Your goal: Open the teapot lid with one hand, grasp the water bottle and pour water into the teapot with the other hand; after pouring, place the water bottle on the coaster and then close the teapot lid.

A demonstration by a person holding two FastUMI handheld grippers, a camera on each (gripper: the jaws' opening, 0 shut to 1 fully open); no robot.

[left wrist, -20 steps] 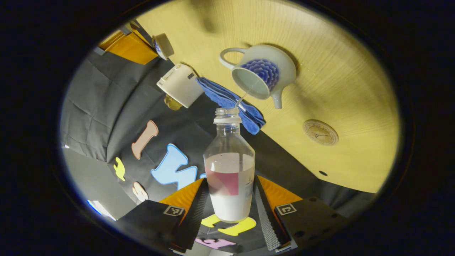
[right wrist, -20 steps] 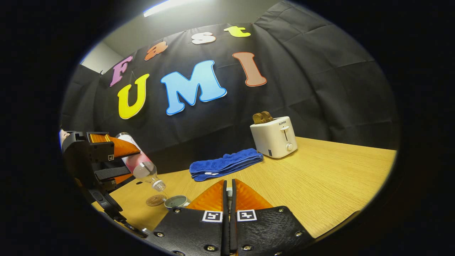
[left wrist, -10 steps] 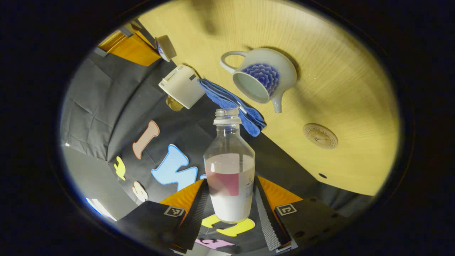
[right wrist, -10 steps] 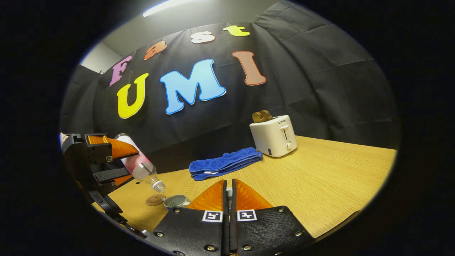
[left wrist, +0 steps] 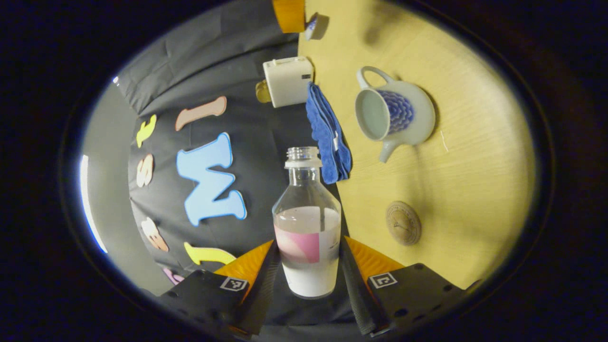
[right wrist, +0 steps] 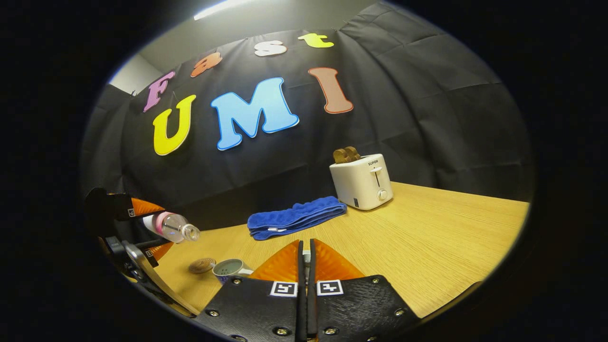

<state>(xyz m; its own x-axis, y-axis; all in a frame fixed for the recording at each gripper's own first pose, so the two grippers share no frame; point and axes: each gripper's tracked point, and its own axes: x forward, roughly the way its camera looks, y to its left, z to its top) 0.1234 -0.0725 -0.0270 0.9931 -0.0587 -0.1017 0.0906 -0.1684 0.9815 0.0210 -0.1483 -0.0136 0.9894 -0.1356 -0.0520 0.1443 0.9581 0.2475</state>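
**Q:** Clear plastic water bottle (left wrist: pixel 308 223): where is it, and how is it held?

**A:** It sits between the two fingers of the left gripper (left wrist: pixel 308 270), both pressing on its lower body at the pink-and-white label. Its uncapped neck points forward, away from the gripper. In the right gripper view the bottle (right wrist: pixel 170 227) lies close to horizontal above the table.

**Q:** Location of the white ceramic teapot with the blue scale pattern (left wrist: pixel 394 114)?

**A:** Ahead of the left gripper and to its right, lid off, standing on the light wooden table (left wrist: pixel 475 142). The round wooden coaster (left wrist: pixel 403 223) lies nearer the gripper, apart from the teapot. A folded blue towel (left wrist: pixel 327 133) lies just beyond the bottle mouth, with a white toaster (left wrist: pixel 287 81) past it.

**Q:** Right gripper (right wrist: pixel 306 251) status?

**A:** Fingers nearly together, with a narrow gap. A small white item shows between them; contact cannot be told.
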